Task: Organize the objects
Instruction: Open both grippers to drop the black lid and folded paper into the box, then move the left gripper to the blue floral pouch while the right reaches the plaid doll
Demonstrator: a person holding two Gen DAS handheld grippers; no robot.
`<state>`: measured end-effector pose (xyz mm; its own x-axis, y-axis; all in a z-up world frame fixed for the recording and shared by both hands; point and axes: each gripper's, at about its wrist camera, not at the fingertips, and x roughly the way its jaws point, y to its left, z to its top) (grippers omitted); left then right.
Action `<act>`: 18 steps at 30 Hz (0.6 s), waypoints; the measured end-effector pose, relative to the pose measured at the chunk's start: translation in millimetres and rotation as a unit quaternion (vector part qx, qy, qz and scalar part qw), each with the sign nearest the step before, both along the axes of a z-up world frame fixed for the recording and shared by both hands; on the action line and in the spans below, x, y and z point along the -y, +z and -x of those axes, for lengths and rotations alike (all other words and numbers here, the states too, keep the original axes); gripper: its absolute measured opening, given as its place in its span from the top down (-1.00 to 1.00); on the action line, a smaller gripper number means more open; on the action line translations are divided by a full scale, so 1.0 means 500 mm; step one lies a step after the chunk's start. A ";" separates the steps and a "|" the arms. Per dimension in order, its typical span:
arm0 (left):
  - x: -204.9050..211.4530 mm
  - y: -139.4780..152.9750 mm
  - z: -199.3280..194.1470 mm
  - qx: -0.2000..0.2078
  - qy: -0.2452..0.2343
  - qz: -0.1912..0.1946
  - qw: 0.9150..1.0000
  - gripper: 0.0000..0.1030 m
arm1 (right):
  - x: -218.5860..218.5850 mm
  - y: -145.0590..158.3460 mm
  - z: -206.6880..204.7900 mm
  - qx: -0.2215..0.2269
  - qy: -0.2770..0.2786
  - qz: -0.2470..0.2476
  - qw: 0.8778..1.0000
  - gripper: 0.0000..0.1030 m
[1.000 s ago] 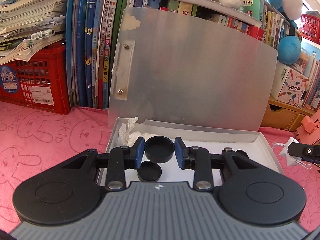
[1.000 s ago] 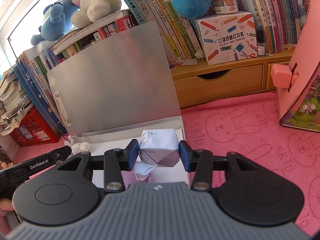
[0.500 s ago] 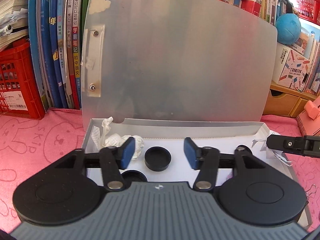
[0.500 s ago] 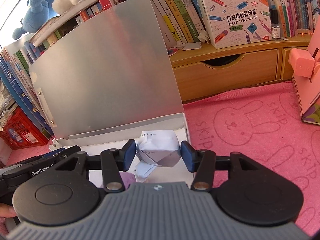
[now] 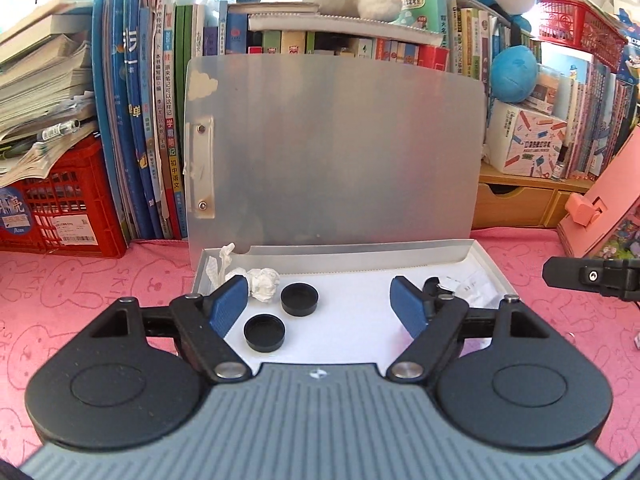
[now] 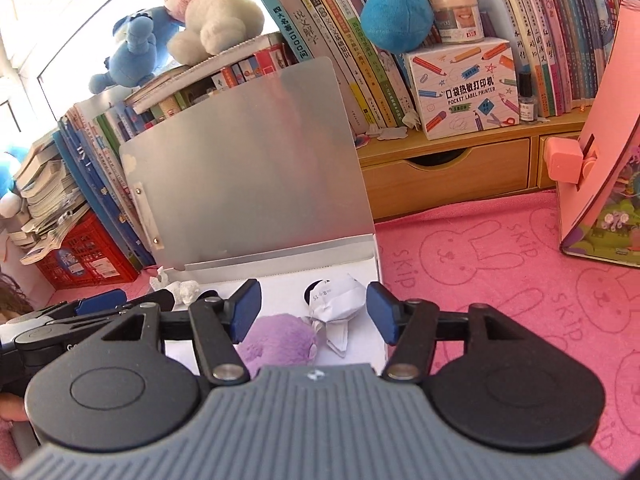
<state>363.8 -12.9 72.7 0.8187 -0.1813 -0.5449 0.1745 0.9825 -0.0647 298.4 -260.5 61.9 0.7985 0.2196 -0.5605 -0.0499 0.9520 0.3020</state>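
**Storage box stands open on pink bunny-print cloth**

The storage box (image 5: 486, 264), white-floored with its translucent lid (image 5: 332, 152) propped upright against a wall of books (image 5: 152, 128), sits on a pink towel (image 6: 500, 272) printed with rabbits. Inside lie two black caps (image 5: 300, 300), crumpled tissue (image 5: 262, 285), a folded paper wad (image 6: 340, 300) and a purple plush ball (image 6: 280, 344). The left gripper (image 5: 320, 306) hovers over the box, jaws spread wide and holding nothing. The right gripper (image 6: 314, 312) likewise gapes empty above the wad. A red crate (image 5: 60, 208), stuffed toys (image 6: 216, 20), a wooden drawer unit (image 6: 448, 172) and a label-printer carton (image 6: 464, 88) crowd the backdrop.
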 end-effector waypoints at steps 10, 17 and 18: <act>0.012 0.039 0.242 0.037 -0.051 0.005 0.998 -0.64 | -0.005 0.025 0.212 0.037 0.051 0.026 0.998 -0.49; 0.029 0.008 0.401 0.054 -0.082 0.006 0.995 -0.76 | -0.012 0.010 0.347 0.065 0.066 0.050 0.994 -0.57; 0.032 0.001 0.419 0.055 -0.086 0.004 0.995 -0.76 | -0.015 0.006 0.365 0.067 0.068 0.056 0.994 -0.58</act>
